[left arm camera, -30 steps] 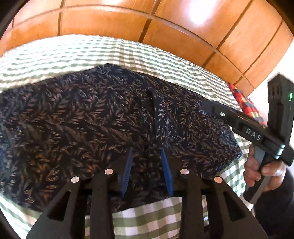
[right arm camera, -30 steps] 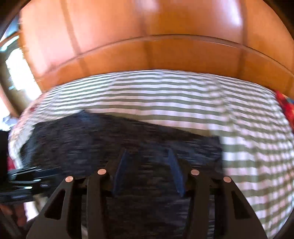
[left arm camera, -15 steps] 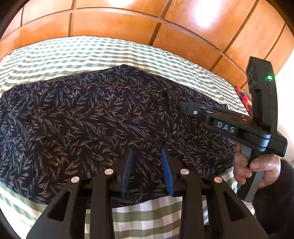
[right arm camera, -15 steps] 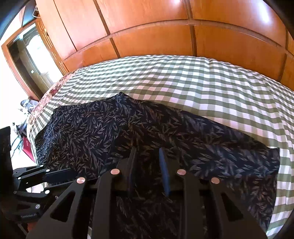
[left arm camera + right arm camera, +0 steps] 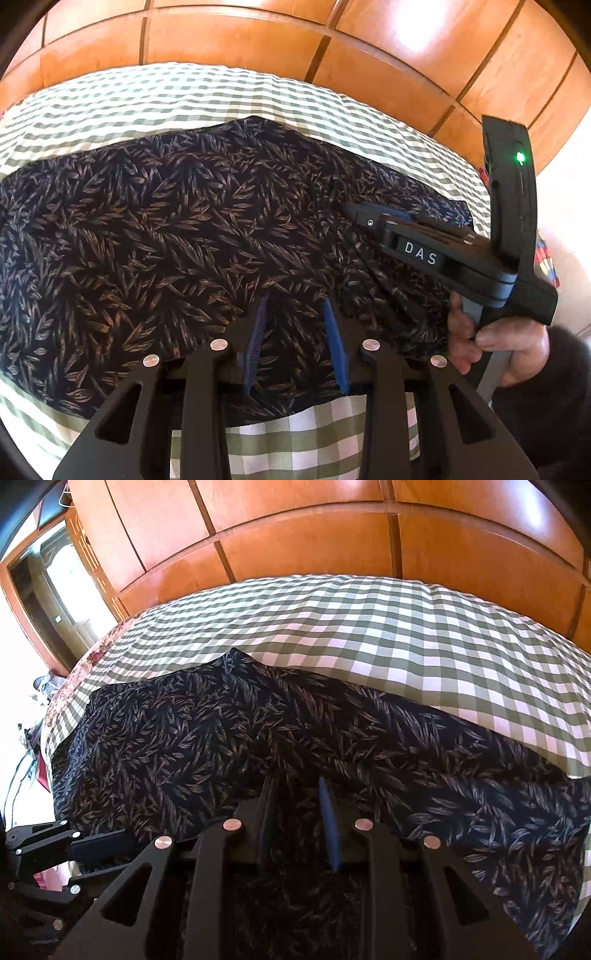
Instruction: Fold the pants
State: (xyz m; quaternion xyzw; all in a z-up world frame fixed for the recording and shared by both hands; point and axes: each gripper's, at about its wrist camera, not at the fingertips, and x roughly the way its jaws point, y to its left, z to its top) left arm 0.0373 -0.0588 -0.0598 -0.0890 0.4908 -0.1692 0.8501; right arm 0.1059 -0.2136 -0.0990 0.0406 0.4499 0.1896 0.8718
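Dark navy pants with a tan leaf print lie spread across the green checked bed. They also fill the lower part of the right wrist view. My left gripper is open, its blue pads over the near edge of the pants, with nothing between them. My right gripper is open too, low over the cloth. Seen from the left wrist view, the right gripper reaches in from the right with its tips on the pants. The left gripper shows at the lower left of the right wrist view.
The green and white checked bedspread covers the bed. An orange wooden panelled wall stands behind it. A doorway is at the far left. A red patterned cloth lies at the bed's right edge.
The right gripper has swung in toward the pants and come lower over them. The left gripper has stayed open at the near edge. The pants lie as before.
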